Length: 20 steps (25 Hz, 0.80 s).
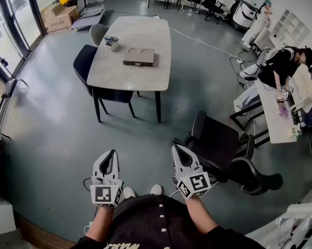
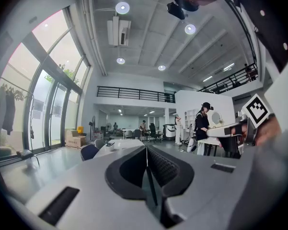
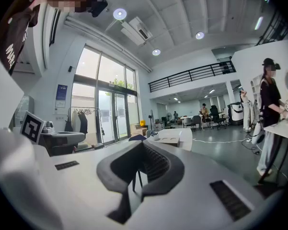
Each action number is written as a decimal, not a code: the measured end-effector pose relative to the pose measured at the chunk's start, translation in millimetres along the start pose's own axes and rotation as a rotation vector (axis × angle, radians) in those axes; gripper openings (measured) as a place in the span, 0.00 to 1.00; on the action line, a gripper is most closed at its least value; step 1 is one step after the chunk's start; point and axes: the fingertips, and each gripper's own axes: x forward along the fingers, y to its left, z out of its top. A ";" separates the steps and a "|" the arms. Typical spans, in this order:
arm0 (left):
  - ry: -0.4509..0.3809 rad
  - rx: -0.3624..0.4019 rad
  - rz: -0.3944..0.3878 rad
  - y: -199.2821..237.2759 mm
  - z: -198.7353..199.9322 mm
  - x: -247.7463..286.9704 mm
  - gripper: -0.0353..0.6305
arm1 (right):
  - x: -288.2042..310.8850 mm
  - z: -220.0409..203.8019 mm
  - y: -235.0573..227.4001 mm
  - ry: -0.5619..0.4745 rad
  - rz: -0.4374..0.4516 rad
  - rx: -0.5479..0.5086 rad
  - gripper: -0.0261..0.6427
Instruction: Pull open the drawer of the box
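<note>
Flat brown rectangular box (image 1: 139, 56) with two round recesses set on pale grey oblong surface (image 1: 145, 32), small white tray (image 1: 111, 43) placed near it, left tool (image 1: 111, 155) and right tool (image 1: 176, 152) held low, well apart from the surface, both with jaws pressed together, nothing gripped

Box (image 1: 139, 56) atop the table (image 1: 145, 30)

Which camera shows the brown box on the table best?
The head view: the box lies in full from above on the grey table, far ahead. The right gripper view shows it small and edge-on; the left gripper view shows only the distant table.
</note>
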 end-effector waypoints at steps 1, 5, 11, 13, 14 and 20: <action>-0.002 -0.002 -0.002 -0.2 -0.4 0.5 0.08 | 0.3 0.0 0.0 -0.001 -0.001 -0.001 0.03; -0.005 -0.005 0.001 1.5 -1.3 1.6 0.08 | 2.5 0.3 1.3 -0.002 0.001 -0.005 0.03; -0.002 -0.003 -0.001 2.4 -2.2 1.9 0.08 | 3.2 0.4 3.3 -0.002 0.005 -0.010 0.03; -0.001 -0.004 -0.001 2.4 -2.4 1.8 0.08 | 3.3 0.2 4.3 -0.002 0.008 -0.011 0.03; -0.001 -0.004 0.000 2.5 -2.5 1.8 0.08 | 3.5 0.5 4.8 -0.002 0.010 -0.012 0.03; -0.004 -0.006 -0.004 2.9 -2.2 3.7 0.08 | 6.0 2.1 6.6 -0.001 0.014 -0.016 0.03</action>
